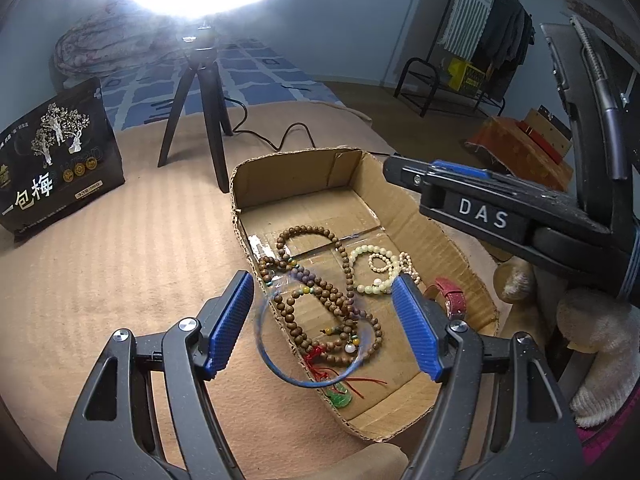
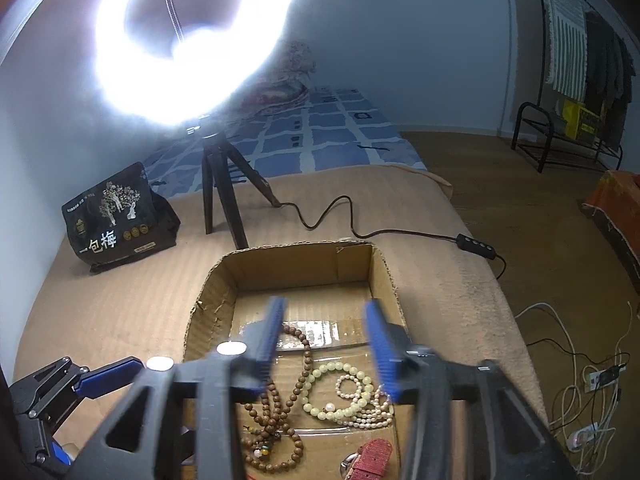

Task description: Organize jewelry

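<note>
Blue bangle (image 1: 312, 336) is hanging blurred between left claw's (image 1: 322, 320) spread, non-touching pads, above wooden beads (image 1: 320, 300) in cardboard box (image 1: 452, 248); right claw (image 2: 326, 344) is gaping empty over the box.

Ring light (image 2: 192, 40) (glaring), black pouch (image 1: 56, 160), perhaps snacks

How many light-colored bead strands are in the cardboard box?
2: a pale green bracelet mid-box, and a smaller cream pearl strand overlapping its right side. Others may hide under the brown beads.
</note>
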### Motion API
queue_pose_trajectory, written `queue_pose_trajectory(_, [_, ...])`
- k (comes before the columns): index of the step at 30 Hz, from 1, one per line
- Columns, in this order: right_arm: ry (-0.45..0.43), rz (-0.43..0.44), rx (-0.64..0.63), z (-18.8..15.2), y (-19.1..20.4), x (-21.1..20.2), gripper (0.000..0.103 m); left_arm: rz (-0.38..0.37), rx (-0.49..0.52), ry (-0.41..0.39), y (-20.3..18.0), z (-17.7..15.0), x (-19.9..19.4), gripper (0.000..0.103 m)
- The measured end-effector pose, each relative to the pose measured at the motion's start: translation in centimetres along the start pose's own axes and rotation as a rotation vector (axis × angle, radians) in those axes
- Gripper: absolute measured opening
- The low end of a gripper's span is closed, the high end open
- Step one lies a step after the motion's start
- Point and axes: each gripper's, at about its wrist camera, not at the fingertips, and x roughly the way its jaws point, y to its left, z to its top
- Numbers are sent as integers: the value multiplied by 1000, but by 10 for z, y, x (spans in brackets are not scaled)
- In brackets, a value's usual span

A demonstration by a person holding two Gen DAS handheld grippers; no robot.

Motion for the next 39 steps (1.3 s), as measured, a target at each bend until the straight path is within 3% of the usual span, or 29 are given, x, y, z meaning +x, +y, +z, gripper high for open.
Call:
queue_pose_trajectory(2, [0,-4,-6,1,1,-1,59,7,-3,7,0,0,1,74])
queue_pose_trajectory(5, [-4,-12,-11,1,2,-2,71,15,-12,16,2,-1,1,75])
queue_pose_trajectory(11, [-13,-24,-12,2,3,-7,86,22,-11,10,4,-1,-3,76])
queue_pose_trajectory(18, [-31,-49,-1,3,3,-19,95,29,-3,3,2,-2,-13,76])
queue_pose_trajectory(39, [-95,-91,-16,-2,17,-87,96,78,14,-85,4,-10,-85,76])
